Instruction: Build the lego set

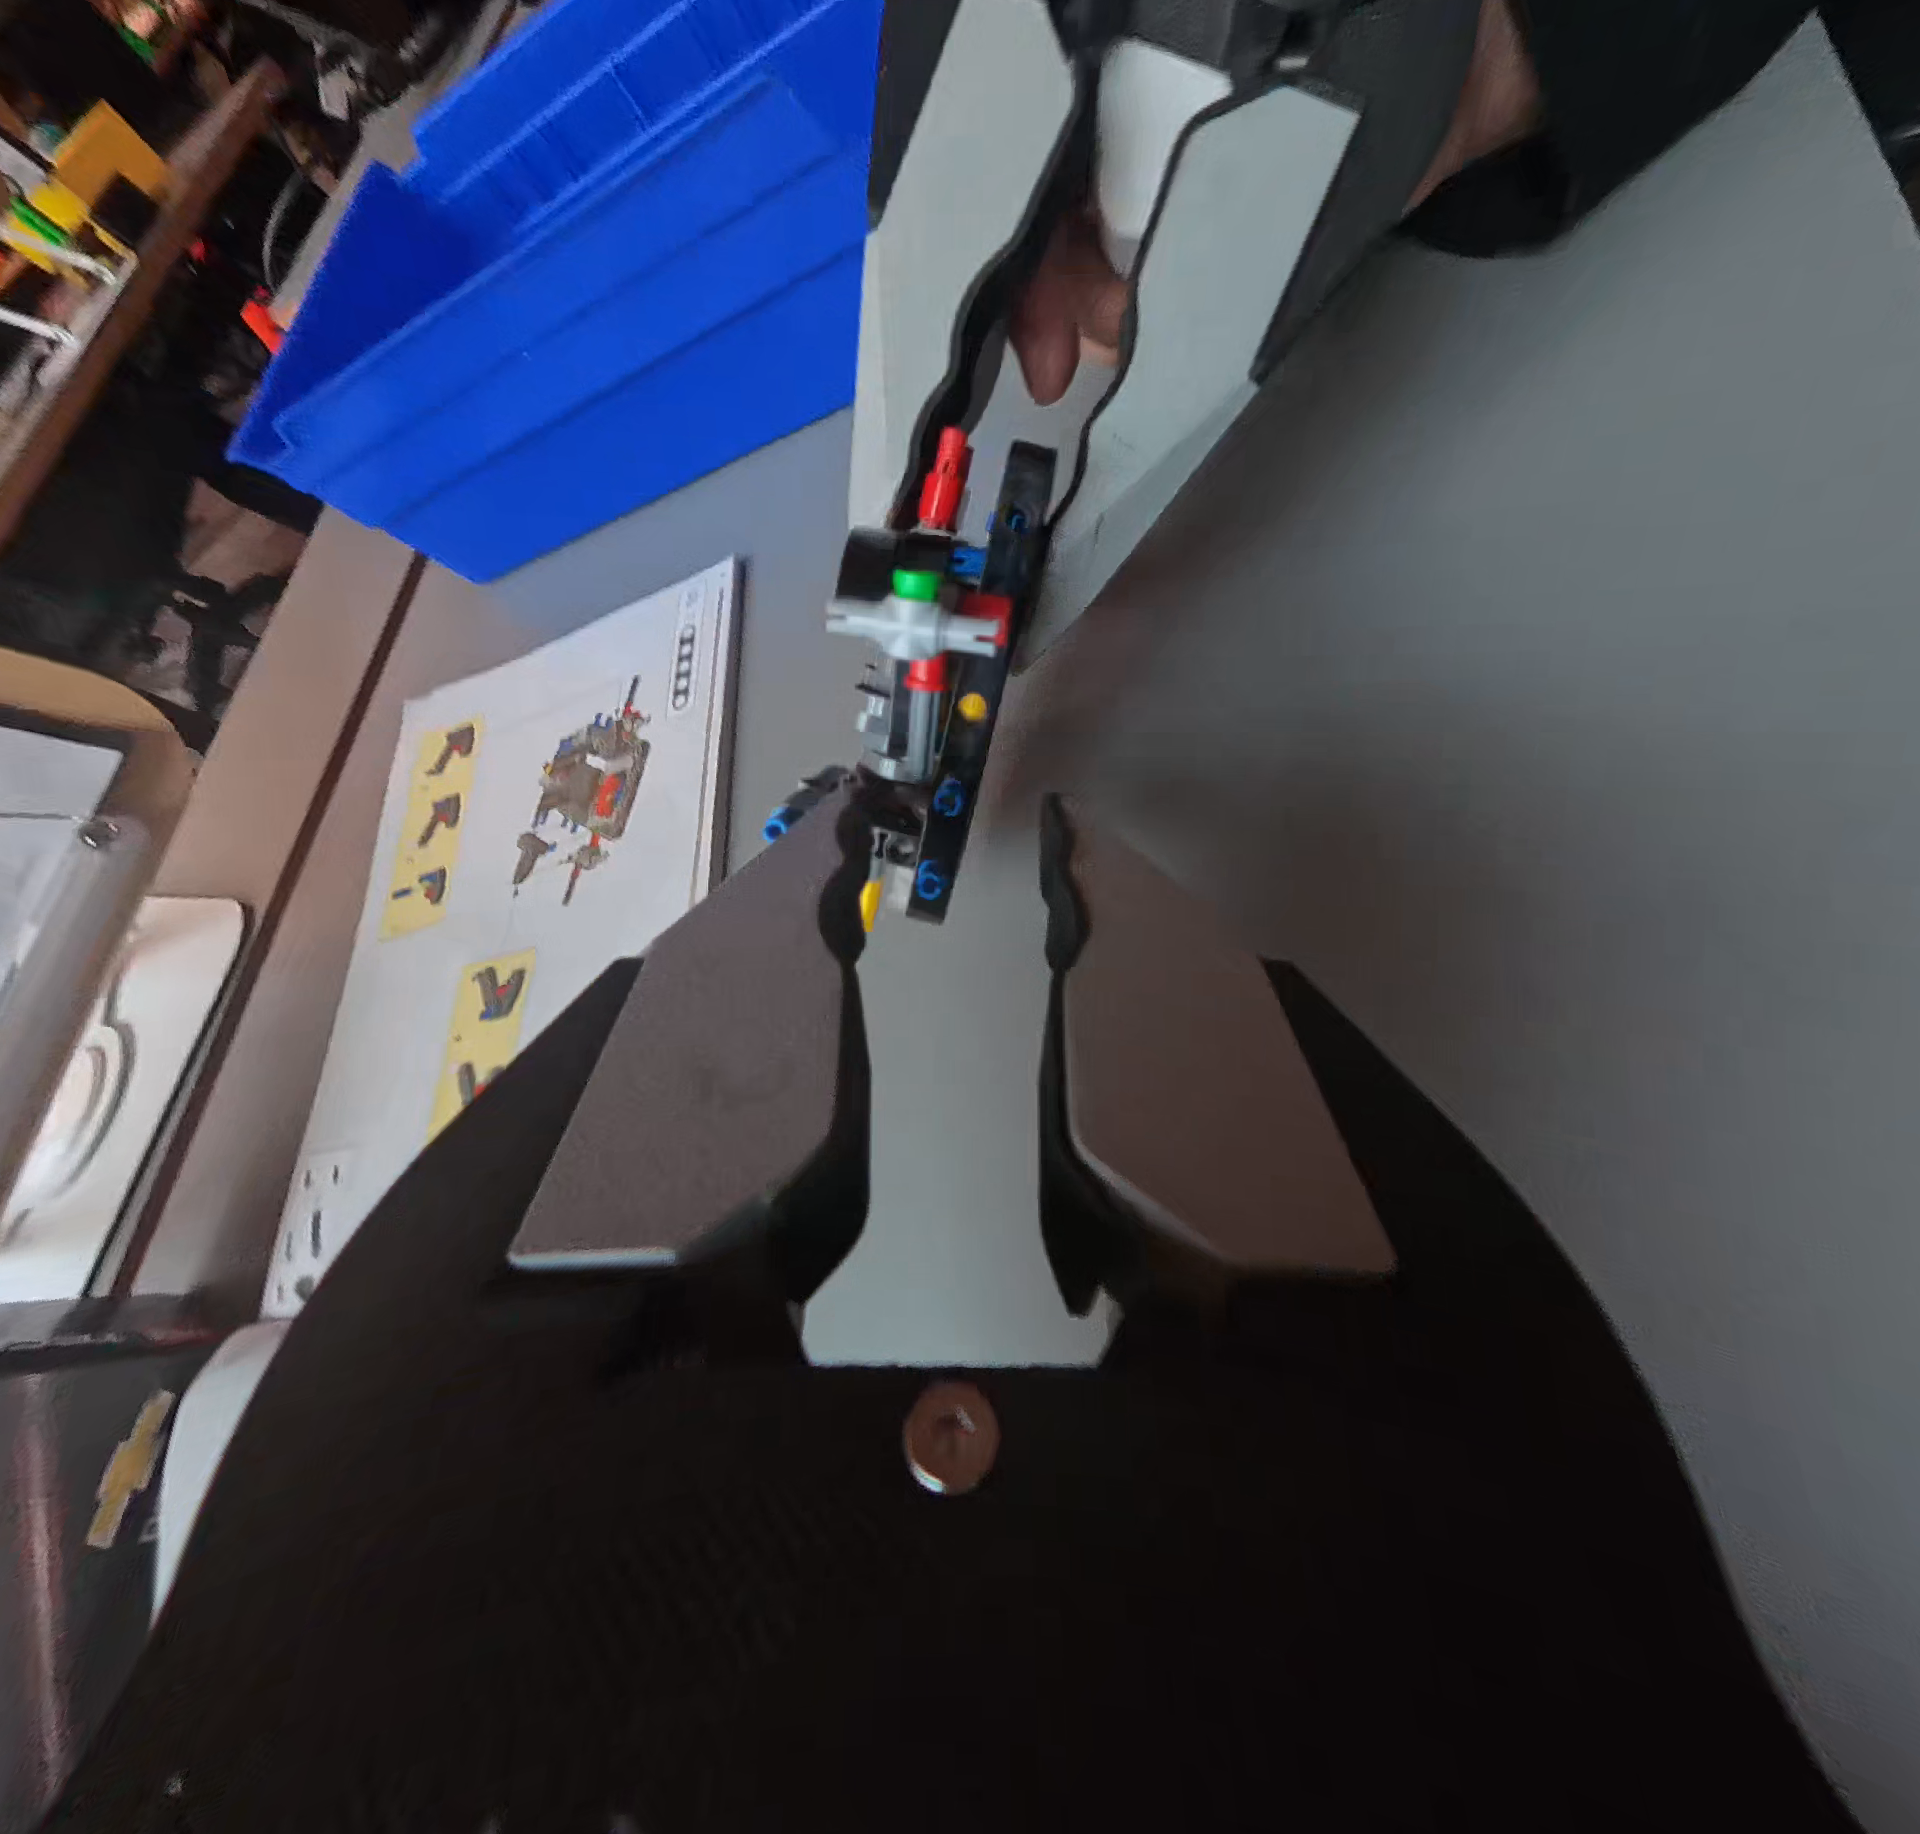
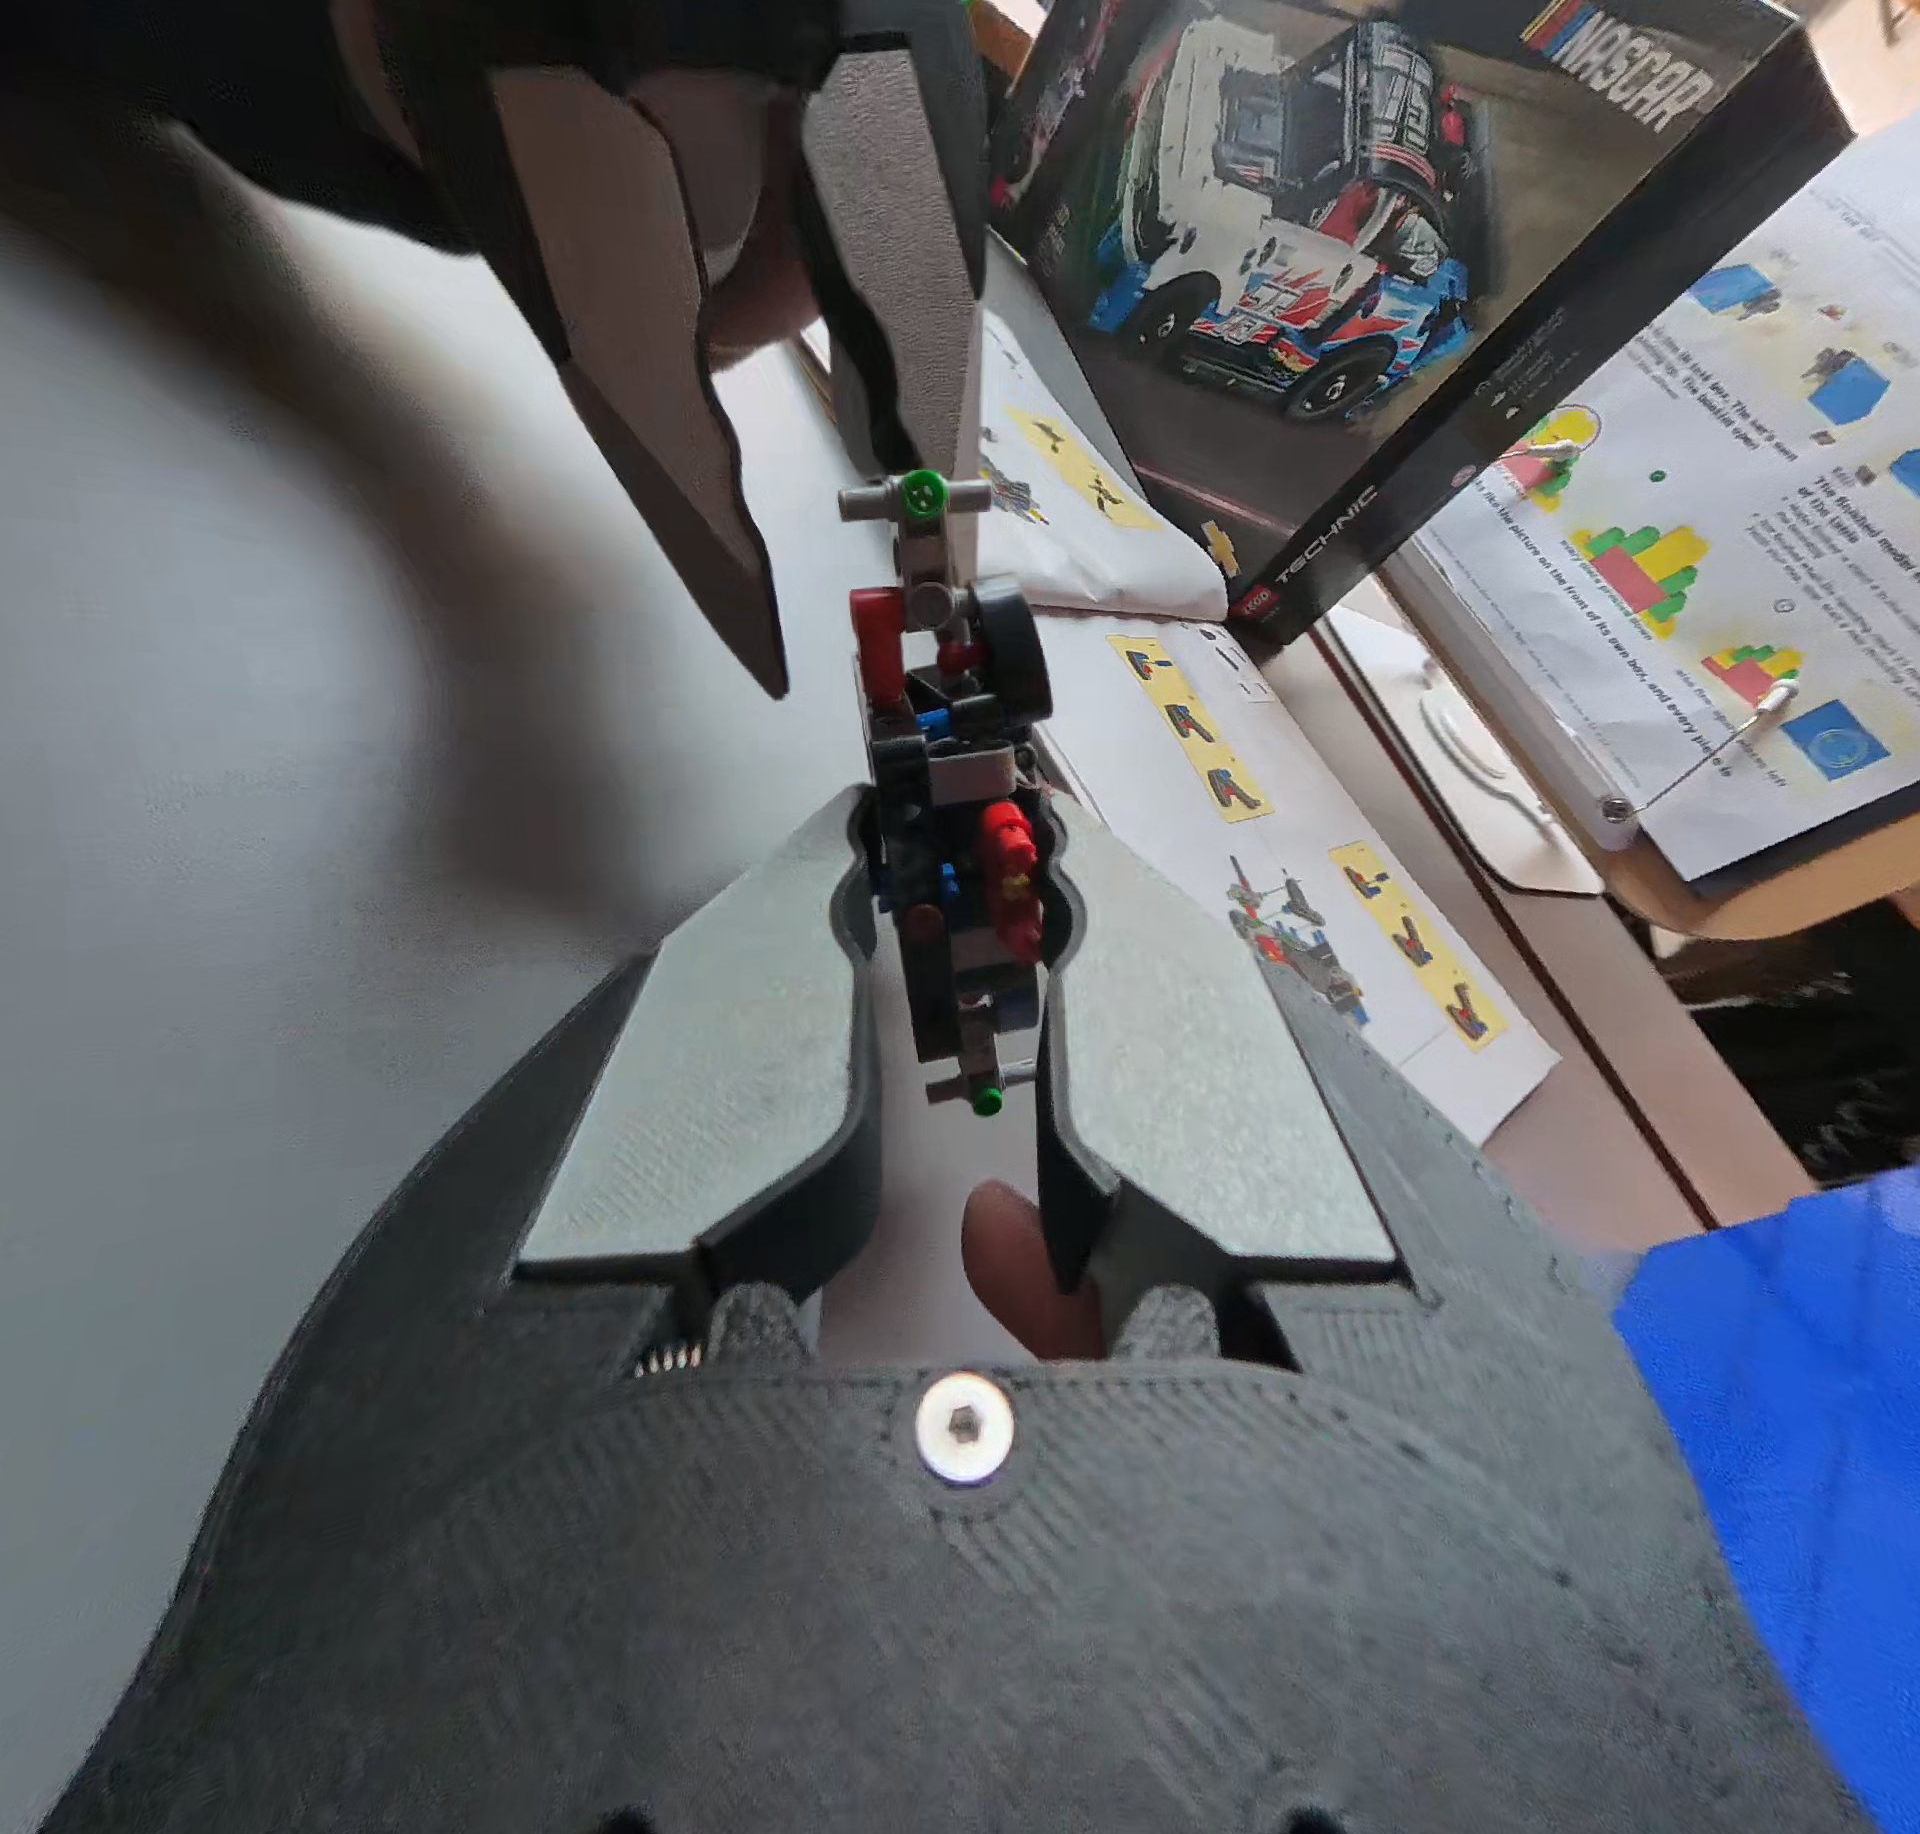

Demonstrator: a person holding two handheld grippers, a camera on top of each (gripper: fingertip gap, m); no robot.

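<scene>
Right claw (image 2: 961, 880): lower centre of the right wrist view, clamped on the near end of the Technic sub-assembly (image 2: 961, 818), pads against its black frame on both sides.
Sub-assembly position: held in the air between the two claws, above the grey surface (image 1: 1507, 745), centre of both frames.
Sub-assembly make-up: long black beam (image 1: 966, 745) with blue pins, red axle (image 1: 943, 480), grey cross connector with green stud (image 1: 912, 584), small black wheel-like part (image 2: 1010, 657) near the far end.
Left claw (image 1: 951, 865): lower centre of the left wrist view, apart, fingertips flanking the beam's end without closing on it; one tip seemingly close to or brushing the yellow-tipped piece, contact not clear.
Handling, as a judgement: light, rigid plastic, but pins and axles only friction-fitted, likely to pop off under sideways squeeze; smooth faces prone to slip.
Best hold: flat sides of the black beam, away from the protruding axle and connector.
Farther off: instruction booklet (image 1: 561, 776) open at left centre, blue bin (image 1: 582, 257) upper left; set box (image 2: 1382, 226) upper right of the right wrist view.
</scene>
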